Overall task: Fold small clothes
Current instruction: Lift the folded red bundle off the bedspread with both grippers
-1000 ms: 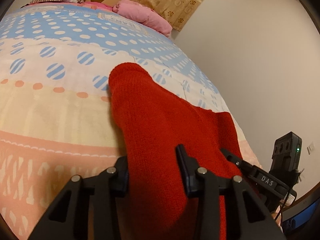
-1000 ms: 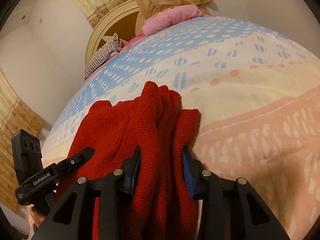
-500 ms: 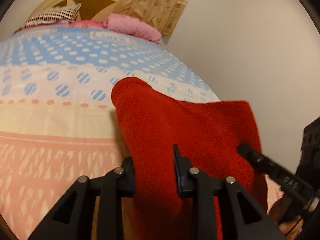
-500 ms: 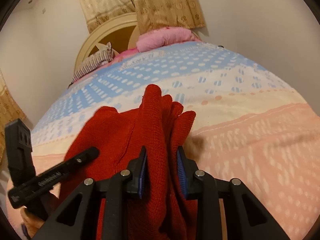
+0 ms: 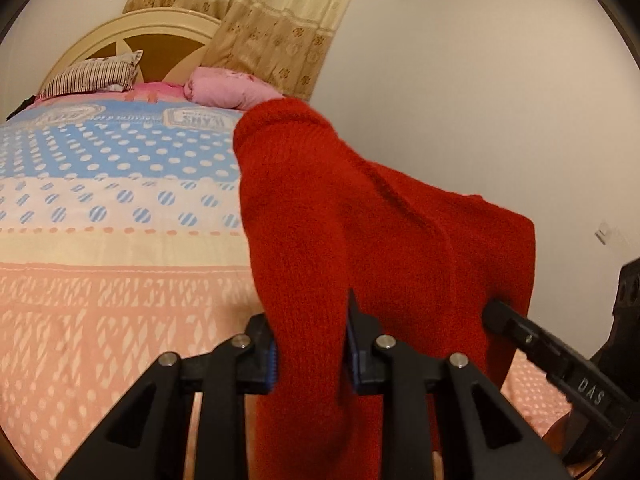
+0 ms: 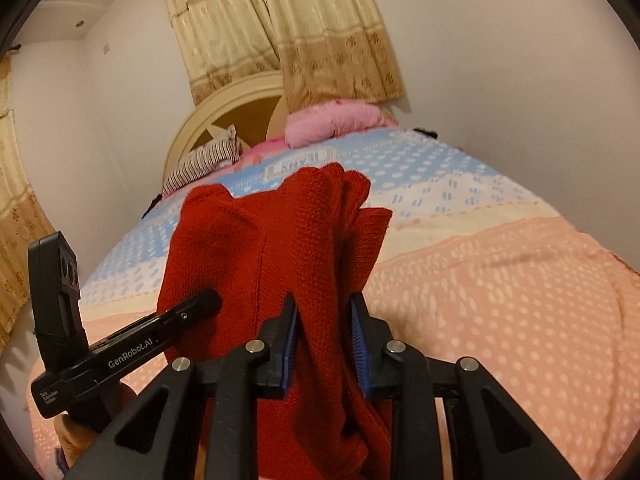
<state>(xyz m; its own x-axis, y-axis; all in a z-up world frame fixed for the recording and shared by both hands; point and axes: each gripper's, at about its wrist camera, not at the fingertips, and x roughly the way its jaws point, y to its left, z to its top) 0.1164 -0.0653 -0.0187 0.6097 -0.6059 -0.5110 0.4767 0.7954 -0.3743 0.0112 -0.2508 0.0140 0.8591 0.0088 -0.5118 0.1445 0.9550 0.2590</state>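
Above bed (image 5: 100,280), sweater (image 5: 340,220) between fingers (image 5: 268,356)

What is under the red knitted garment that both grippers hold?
Under the red garment is the patterned bedspread. The garment hangs between the left gripper and right gripper; the part of the bed directly below it is covered.

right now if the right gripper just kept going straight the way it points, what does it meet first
The right gripper is already shut on the red knit garment. Past that, probably the patterned bedspread, though depth is unclear.
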